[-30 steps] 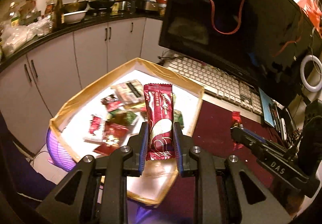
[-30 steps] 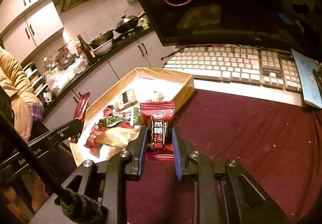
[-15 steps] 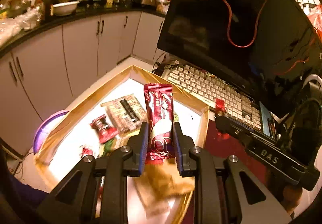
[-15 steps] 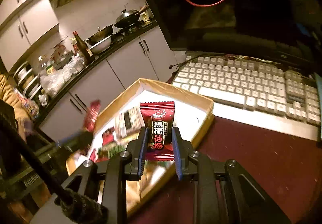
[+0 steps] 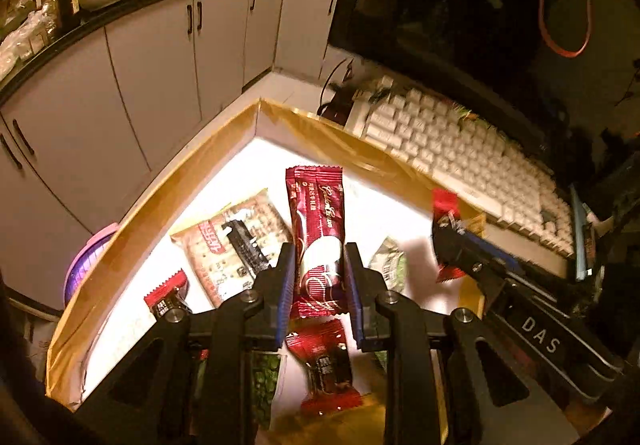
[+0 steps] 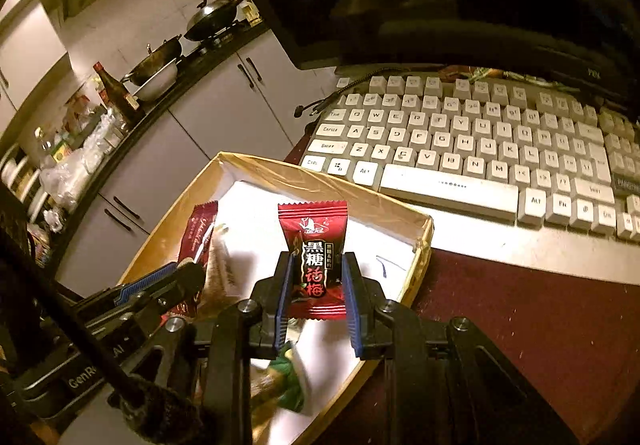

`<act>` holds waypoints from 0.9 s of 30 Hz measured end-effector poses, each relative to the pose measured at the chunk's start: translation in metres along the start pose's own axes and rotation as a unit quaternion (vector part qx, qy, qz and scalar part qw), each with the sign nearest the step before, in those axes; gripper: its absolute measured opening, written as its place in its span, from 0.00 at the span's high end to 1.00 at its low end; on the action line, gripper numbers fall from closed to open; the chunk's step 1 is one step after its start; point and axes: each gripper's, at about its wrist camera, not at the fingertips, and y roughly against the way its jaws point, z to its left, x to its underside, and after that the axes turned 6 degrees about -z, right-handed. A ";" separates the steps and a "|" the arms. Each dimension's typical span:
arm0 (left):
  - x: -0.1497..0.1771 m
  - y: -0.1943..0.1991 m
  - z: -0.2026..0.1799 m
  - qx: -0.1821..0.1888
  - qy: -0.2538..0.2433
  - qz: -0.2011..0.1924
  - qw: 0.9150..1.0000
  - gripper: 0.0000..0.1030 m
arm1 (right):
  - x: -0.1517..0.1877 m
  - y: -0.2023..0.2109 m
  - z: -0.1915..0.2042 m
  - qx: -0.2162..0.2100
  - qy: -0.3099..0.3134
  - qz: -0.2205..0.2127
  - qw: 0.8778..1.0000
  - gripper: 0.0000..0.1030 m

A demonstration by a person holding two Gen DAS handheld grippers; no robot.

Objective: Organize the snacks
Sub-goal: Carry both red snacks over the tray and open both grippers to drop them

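Left gripper (image 5: 320, 277) clamps long red wafer packet (image 5: 318, 233), right gripper (image 6: 316, 285) clamps plum candy (image 6: 314, 261); both over cardboard box (image 6: 424, 233). Several snacks boxed, these 2 probably still to drop.

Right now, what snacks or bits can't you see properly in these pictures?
- Left wrist view: the red candy under the left gripper is blurred, its print unreadable; black fingers hide a green packet.
- Left wrist view: the right gripper and its small red packet are smeared by motion.
- Right wrist view: snacks low in the box, like the green wrapper, are blurred and partly behind the gripper.
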 end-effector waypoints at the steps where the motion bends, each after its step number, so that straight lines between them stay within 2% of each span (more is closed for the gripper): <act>1: -0.001 -0.003 0.001 -0.004 -0.001 0.003 1.000 0.75 | 0.002 -0.002 0.001 -0.001 0.006 0.004 1.000 0.78; 8: 0.000 -0.017 0.001 -0.019 -0.006 0.022 1.000 0.75 | 0.001 -0.009 0.001 0.028 0.025 -0.002 0.999 0.78; 19: -0.006 -0.028 -0.010 -0.028 -0.028 0.030 0.999 0.75 | -0.004 -0.012 -0.006 0.023 0.015 -0.007 1.000 0.77; 21: -0.006 -0.027 -0.010 -0.026 -0.029 0.031 0.999 0.71 | -0.003 -0.012 -0.006 0.021 0.013 -0.009 1.000 0.77; 25: -0.005 -0.025 -0.010 -0.017 -0.029 0.028 0.999 0.46 | -0.004 -0.009 -0.010 -0.001 0.001 -0.008 1.000 0.75; 27: -0.002 -0.015 -0.008 -0.021 -0.020 0.010 1.000 0.43 | -0.005 -0.005 -0.013 -0.014 -0.013 -0.002 1.000 0.71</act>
